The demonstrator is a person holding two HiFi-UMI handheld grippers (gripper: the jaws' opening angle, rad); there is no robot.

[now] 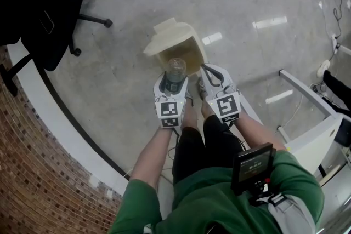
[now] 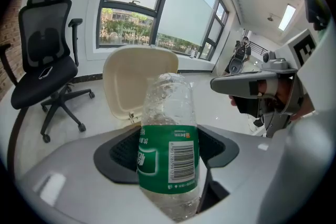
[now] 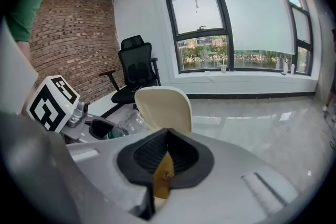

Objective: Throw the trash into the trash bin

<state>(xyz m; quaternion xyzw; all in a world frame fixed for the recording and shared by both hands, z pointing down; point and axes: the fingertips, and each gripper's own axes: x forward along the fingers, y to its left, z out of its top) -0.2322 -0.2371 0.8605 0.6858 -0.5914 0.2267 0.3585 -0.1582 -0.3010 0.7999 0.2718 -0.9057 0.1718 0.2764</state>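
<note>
A clear plastic bottle [image 1: 176,66] with a green label [image 2: 168,152] stands upright between the pads of my left gripper [image 1: 174,81], which is shut on it. My right gripper [image 1: 211,70] is beside it on the right, its jaws nearly together on a thin yellow-brown scrap [image 3: 164,176]. Both hang just above and in front of a cream trash bin [image 1: 189,53] whose lid [image 2: 131,81] stands open. In the right gripper view the lid [image 3: 165,107] rises behind my right gripper [image 3: 165,162], and the bottle [image 3: 123,126] shows to its left.
A black office chair [image 1: 49,13] stands on the grey floor left of the bin, by a brick wall [image 1: 33,172]. A white frame [image 1: 312,118] stands at the right, with cables [image 1: 334,35] beyond it. Large windows fill the far wall.
</note>
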